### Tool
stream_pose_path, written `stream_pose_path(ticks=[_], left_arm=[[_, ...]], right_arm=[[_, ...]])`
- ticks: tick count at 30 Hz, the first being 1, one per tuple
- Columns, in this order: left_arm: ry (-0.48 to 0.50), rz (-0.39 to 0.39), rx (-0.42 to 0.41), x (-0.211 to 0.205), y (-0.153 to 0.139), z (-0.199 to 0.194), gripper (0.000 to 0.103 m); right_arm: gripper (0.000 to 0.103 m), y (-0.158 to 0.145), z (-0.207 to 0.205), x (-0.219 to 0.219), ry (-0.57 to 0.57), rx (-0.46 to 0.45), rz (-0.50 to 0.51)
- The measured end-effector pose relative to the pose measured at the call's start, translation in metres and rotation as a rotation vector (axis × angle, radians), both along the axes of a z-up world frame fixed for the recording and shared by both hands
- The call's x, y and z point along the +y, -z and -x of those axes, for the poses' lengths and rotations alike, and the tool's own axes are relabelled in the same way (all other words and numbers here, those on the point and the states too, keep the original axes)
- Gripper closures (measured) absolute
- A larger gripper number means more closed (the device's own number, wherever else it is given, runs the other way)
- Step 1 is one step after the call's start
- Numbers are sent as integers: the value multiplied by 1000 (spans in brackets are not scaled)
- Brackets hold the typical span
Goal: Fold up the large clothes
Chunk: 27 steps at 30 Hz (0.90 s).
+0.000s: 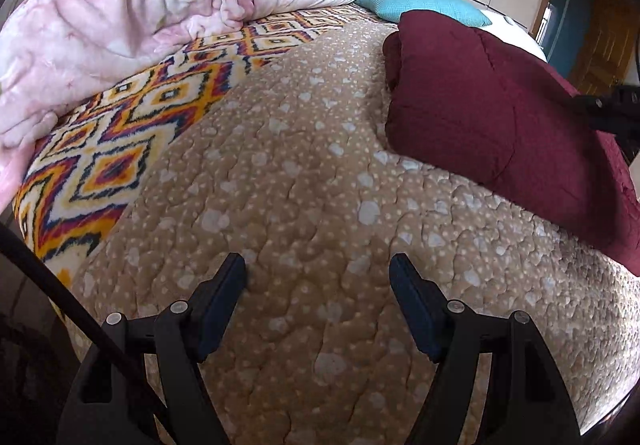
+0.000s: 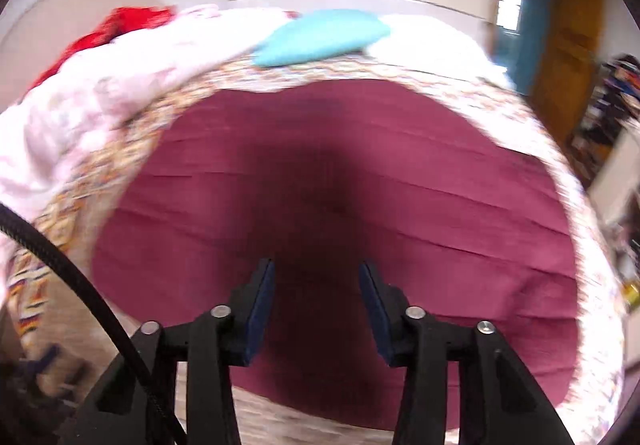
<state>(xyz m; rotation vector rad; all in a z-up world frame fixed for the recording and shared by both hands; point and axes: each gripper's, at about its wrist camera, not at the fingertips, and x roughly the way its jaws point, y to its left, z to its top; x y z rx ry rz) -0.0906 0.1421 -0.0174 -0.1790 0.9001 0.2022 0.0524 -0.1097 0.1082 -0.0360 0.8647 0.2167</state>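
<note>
A dark red quilted garment (image 1: 504, 117) lies folded on the bed, to the right in the left wrist view. It fills the middle of the right wrist view (image 2: 320, 181), which is blurred. My left gripper (image 1: 318, 269) is open and empty above the tan spotted quilt (image 1: 304, 205), left of and apart from the garment. My right gripper (image 2: 316, 273) is open and empty just above the near part of the garment; a dark shadow lies under it. The right gripper's body shows at the right edge of the left wrist view (image 1: 612, 113).
A pink blanket (image 1: 132, 13) is heaped at the far left of the bed. A bright diamond-patterned blanket (image 1: 132, 125) lies under the quilt. A teal pillow (image 1: 424, 5) sits at the far end. A wooden door (image 2: 560, 57) and cluttered shelves (image 2: 612, 109) stand to the right.
</note>
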Motion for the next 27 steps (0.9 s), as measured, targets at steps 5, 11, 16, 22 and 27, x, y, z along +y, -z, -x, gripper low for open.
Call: stream_pose_path(ticks=[5,11,16,22,27], left_arm=[[26,-22,-21,0,9,3,26],[45,-62,-37,-8,13,2,18],[45,-86,-34,-10,15,0,15],[51,-84,-31,-14,15,0,14],[59,-83,-23,-14,15,0,11]], right_arm=[[60,26,-25,93,-186,71,-33],[64,61,-65,152,-191,198,-60],[65,40,-55,137,-217,176,-109],[64,16,-5,86,-185,65,-113],[69,43,18,4,-47,89,-94]])
